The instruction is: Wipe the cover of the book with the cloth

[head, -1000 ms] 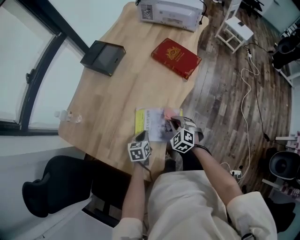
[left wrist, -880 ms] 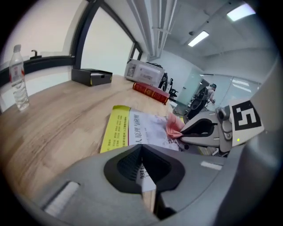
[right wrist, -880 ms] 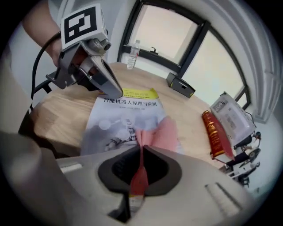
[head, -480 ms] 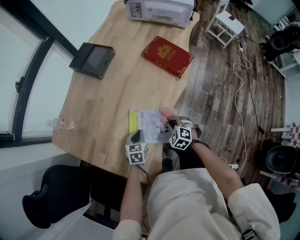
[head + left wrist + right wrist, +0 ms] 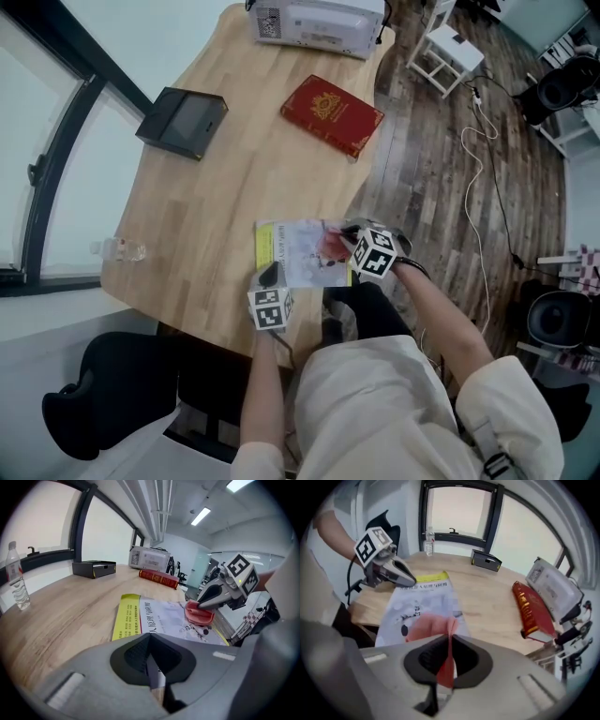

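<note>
At the tabletop [image 5: 216, 187] edge, our left gripper [image 5: 271, 276] jaws pinch the book [image 5: 295, 253] steady, while our right gripper [image 5: 346, 243] jaws clamp the cloth [image 5: 199, 613] on its cover for wiping.

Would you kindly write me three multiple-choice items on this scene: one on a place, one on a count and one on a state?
1. Where is the cloth?
A) on top of the book
B) under the book
C) in mid-air, well clear of the book

2. How many books lie on the table?
A) one
B) two
C) four

3. What state is the right gripper in?
A) open and empty
B) shut on the cloth
C) shut on a pen

Answers:
1 A: the pink cloth rests on the book's pale cover.
2 B: there is that book and a red book farther off.
3 B: the right gripper view shows its jaws pinching the cloth.
</note>
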`<state>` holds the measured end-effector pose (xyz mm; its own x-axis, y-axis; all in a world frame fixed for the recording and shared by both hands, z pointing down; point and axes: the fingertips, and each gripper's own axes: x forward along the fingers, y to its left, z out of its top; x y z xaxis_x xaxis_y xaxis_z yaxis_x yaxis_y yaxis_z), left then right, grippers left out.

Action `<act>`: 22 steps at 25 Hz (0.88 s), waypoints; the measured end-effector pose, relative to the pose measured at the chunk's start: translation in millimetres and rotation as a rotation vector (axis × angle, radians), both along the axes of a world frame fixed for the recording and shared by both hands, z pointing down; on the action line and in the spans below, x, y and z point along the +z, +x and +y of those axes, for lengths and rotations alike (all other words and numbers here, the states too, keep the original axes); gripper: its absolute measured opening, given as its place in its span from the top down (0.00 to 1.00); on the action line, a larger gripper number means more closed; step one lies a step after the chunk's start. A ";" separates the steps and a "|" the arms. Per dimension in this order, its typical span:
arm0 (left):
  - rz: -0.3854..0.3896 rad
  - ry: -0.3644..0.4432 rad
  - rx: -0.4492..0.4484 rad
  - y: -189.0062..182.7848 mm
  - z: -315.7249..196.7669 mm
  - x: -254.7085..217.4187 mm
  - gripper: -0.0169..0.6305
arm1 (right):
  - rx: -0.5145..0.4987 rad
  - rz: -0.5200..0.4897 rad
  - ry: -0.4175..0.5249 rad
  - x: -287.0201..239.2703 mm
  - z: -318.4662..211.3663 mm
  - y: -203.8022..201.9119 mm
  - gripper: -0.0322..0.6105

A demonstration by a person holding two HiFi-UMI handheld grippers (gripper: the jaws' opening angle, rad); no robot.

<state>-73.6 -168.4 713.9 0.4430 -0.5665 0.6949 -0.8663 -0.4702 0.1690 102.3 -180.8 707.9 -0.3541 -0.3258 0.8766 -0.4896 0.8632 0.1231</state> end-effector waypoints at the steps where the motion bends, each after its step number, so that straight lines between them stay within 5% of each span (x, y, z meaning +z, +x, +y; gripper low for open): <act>1: 0.001 -0.002 0.000 -0.1 0.1 -0.3 0.96 | -0.020 0.048 0.048 5.5 0.6 1.6 0.92; 5: 0.005 -0.007 0.001 0.7 -0.4 -1.4 0.96 | -0.158 0.225 0.239 15.6 14.8 -6.2 0.92; 10: 0.006 -0.007 0.000 0.6 -1.3 -0.6 0.96 | -0.078 0.073 0.076 9.9 22.7 -19.0 0.87; 17: 0.002 -0.005 0.000 1.0 -0.2 -1.6 0.96 | -0.205 -0.011 -0.074 1.8 49.2 -31.7 0.61; 22: 0.001 -0.001 0.001 0.3 -1.9 -1.2 0.96 | -0.260 -0.013 -0.006 -7.2 49.7 -33.8 0.53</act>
<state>-73.3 -170.3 712.7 0.4440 -0.5654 0.6951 -0.8658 -0.4706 0.1701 68.5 -131.1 700.7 -0.4362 -0.2172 0.8733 -0.2526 0.9610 0.1129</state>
